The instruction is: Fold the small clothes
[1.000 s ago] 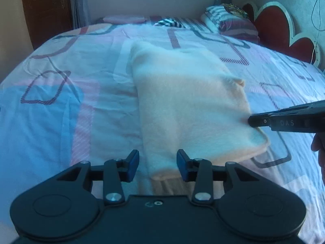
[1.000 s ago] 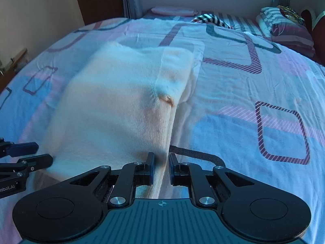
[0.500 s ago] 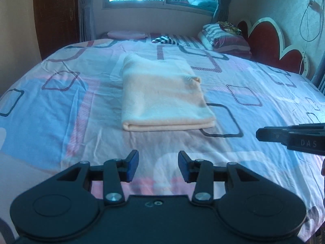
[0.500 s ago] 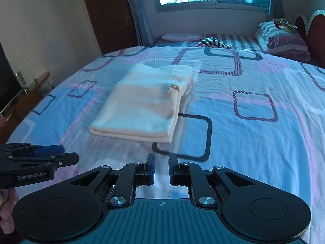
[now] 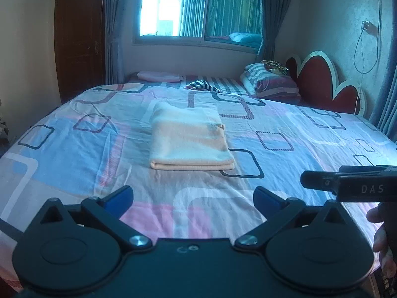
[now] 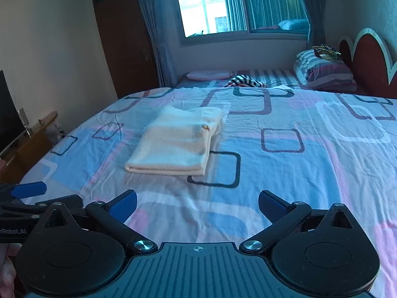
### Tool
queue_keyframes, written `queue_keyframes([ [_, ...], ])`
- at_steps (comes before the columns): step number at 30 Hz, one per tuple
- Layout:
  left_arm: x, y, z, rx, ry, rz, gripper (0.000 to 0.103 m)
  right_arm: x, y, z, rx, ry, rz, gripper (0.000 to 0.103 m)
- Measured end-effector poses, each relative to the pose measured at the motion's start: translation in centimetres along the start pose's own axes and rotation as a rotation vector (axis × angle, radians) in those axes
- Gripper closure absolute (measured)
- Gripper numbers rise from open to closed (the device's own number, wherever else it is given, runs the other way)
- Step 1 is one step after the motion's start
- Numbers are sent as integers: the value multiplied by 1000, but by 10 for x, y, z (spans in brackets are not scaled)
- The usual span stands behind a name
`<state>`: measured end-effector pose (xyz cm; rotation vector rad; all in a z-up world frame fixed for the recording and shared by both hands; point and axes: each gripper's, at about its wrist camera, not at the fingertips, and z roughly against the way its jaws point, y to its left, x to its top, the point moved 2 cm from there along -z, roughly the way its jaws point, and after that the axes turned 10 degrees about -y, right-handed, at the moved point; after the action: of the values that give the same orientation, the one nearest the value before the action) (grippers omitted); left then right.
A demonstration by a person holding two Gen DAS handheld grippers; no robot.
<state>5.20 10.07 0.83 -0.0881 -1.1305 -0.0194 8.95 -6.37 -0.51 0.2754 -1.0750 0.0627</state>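
A cream garment (image 5: 189, 139) lies folded into a neat rectangle on the bed's patterned sheet (image 5: 74, 154); it also shows in the right wrist view (image 6: 177, 144). My left gripper (image 5: 193, 198) is open wide and empty, held back from the garment's near edge. My right gripper (image 6: 197, 202) is open wide and empty, also well short of the garment. The right gripper shows from the side in the left wrist view (image 5: 347, 181). The left gripper shows at the left edge of the right wrist view (image 6: 27, 196).
Striped pillows (image 5: 270, 82) and a red headboard (image 5: 325, 82) stand at the far right. A pink folded cloth (image 5: 158, 76) and a striped cloth (image 5: 203, 85) lie at the bed's far end. A wooden cabinet (image 6: 29, 144) stands left of the bed.
Both grippers have pulled back and risen away from the folded garment, then both opened wide. The garment has stayed where it lay.
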Motion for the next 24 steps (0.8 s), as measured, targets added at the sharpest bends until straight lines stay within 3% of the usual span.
queue_keyframes([
  [6, -2, 3, 28, 64, -28, -16, 1, -14, 11, 24, -68, -1, 65, 0],
  [24, -3, 1, 48, 23, -48, -8, 1, -12, 17, 59, -57, -46, 49, 0],
])
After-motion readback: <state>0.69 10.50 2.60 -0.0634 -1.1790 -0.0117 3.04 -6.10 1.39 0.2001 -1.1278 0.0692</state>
